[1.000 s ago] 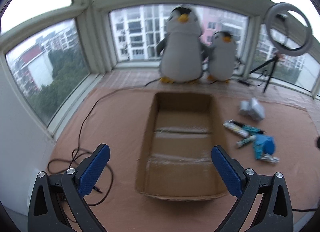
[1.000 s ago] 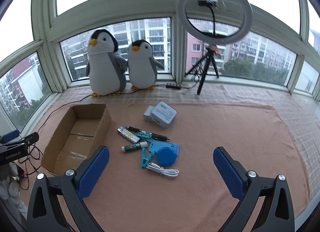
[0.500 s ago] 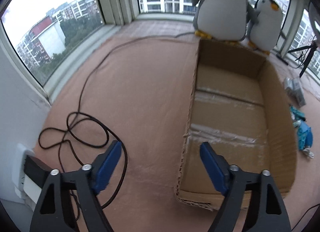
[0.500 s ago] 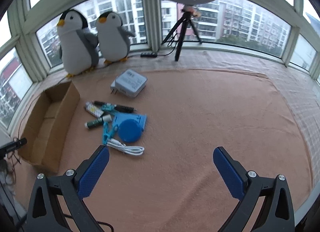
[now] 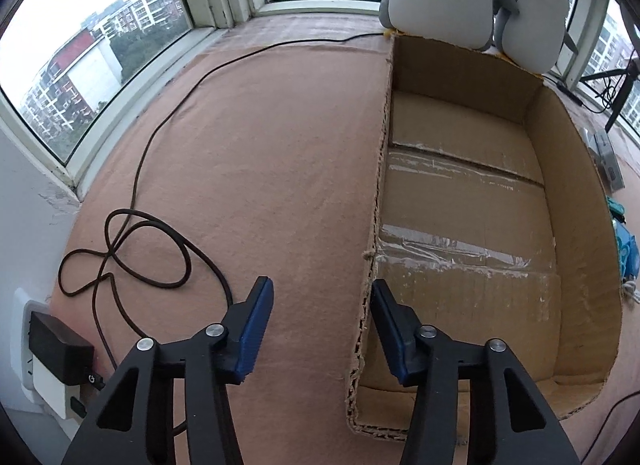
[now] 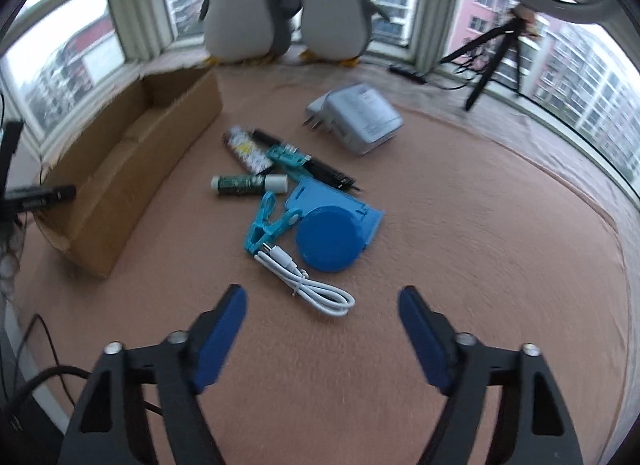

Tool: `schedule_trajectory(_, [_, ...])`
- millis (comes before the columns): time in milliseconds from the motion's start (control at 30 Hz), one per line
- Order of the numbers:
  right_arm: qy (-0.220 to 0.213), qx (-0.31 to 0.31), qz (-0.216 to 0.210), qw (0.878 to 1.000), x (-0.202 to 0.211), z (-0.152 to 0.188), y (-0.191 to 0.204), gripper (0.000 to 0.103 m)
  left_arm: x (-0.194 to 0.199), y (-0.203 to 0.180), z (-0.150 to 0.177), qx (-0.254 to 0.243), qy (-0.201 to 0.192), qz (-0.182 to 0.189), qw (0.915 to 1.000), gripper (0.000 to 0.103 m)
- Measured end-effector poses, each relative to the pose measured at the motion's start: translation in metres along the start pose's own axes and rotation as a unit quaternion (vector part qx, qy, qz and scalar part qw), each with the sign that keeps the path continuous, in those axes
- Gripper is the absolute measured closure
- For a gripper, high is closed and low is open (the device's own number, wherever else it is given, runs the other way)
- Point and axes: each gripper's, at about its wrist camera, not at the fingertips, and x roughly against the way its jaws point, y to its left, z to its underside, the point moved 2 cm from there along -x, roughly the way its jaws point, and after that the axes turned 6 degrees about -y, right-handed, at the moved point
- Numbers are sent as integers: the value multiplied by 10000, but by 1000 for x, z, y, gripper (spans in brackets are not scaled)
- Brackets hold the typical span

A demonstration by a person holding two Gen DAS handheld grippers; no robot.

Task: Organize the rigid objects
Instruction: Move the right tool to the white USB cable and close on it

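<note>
An open, empty cardboard box (image 5: 560, 193) lies on the tan mat; it also shows in the right wrist view (image 6: 132, 169). My left gripper (image 5: 322, 297) is open and straddles the box's near left wall, one finger outside, one inside. My right gripper (image 6: 322, 305) is open and empty, just short of a coiled white cable (image 6: 308, 285). Beyond the cable lie a blue round case (image 6: 332, 237), a teal clip (image 6: 266, 221), a green tube (image 6: 240, 183), a patterned tube (image 6: 248, 149), a black pen (image 6: 316, 167) and a grey charger (image 6: 360, 119).
Two plush penguins (image 6: 248, 5) stand behind the box at the window. A black tripod (image 6: 496, 53) stands at the back right. A dark cable (image 5: 132, 241) loops on the mat left of the box, near a black plug (image 5: 60, 349) on the wall.
My left gripper has dropped toward the box's left wall and its fingers have narrowed around it. My right gripper has moved down and closer to the white cable, fingers somewhat narrower.
</note>
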Motion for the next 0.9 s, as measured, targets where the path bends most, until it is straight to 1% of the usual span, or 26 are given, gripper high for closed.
schedule_trajectory(67, [180, 75, -138, 9997, -12, -2, -1, 38, -1, -2, 1, -35, 6, 3, 10000, 53])
schedule_trajectory(200, [482, 143, -416, 9979, -32, -7, -3, 48, -1, -4, 1, -57, -2, 17, 10000, 55])
schedule_trajectory(367, [808, 340, -654, 9940, -47, -11, -1, 51, -1, -4, 1, -65, -19, 18, 10000, 56])
schedule_trajectory(633, [1146, 717, -730, 9881, -62, -18, 9, 52, 0, -5, 2, -44, -29, 22, 10000, 56])
schedule_trajectory(733, [1240, 846, -657, 9865, -68, -26, 13, 59, 0, -5, 1, -41, -35, 23, 10000, 56])
schedule_trajectory(800, [1288, 890, -664, 9854, -69, -28, 16, 67, 0, -4, 1, -40, -38, 26, 10000, 56])
schedule_trajectory(900, [1336, 916, -685, 9844, -69, -28, 24, 73, 0, -3, 1, -25, -48, 42, 10000, 56])
